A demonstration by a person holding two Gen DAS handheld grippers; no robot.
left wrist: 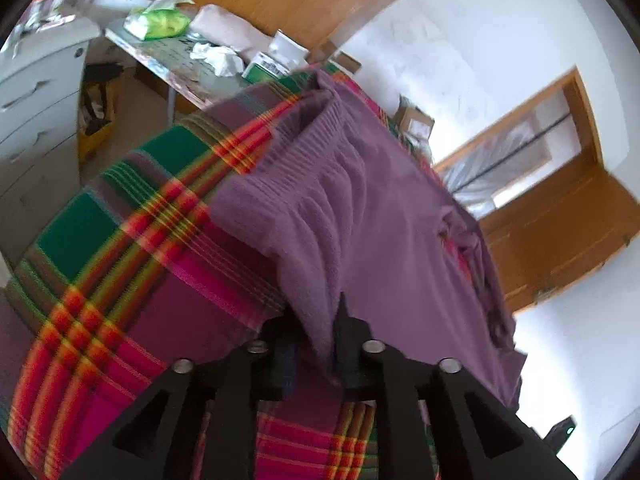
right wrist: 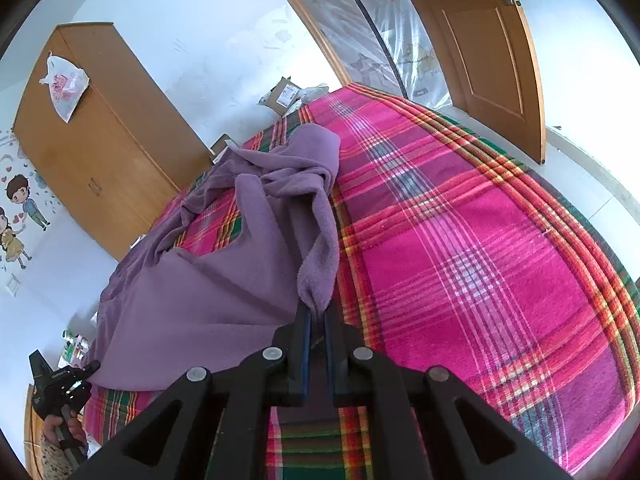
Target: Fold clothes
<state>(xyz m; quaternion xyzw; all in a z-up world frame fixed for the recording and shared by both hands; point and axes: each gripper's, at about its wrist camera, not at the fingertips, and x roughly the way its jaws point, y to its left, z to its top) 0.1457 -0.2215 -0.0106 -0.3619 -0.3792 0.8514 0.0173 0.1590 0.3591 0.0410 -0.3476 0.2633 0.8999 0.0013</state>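
Left wrist view: left gripper (left wrist: 316,344) is clamped on a ribbed edge of the purple garment (left wrist: 360,200), cloth bunched between the fingers and hanging over the near fingertip. Garment lies spread across the plaid bedspread (left wrist: 120,248), running away from the gripper toward the far side of the bed, one crumpled part near the right edge. Behind the bed a cluttered table (left wrist: 172,60) with a green packet (left wrist: 164,24) and crumpled white paper (left wrist: 218,58); white drawers (left wrist: 36,96) at left, cardboard box (left wrist: 414,122) and wooden door (left wrist: 560,216) at right. Right wrist view: right gripper (right wrist: 316,316) is closed on a narrow fleecy end of the same garment (right wrist: 224,280), blue pads (right wrist: 306,344) nearly together with the fabric pinched at the tips. From the pinch the cloth runs up as a twisted strip, then fans left into a wide flat panel with rumpled folds further back, bedspread (right wrist: 460,240) showing through a gap. Left gripper (right wrist: 60,384) is visible at lower left, held by a hand (right wrist: 60,432), touching the garment's near-left corner. Wardrobe (right wrist: 100,152) with a plastic bag (right wrist: 64,84) hung on it stands behind; cartoon wall sticker (right wrist: 20,216) at far left.
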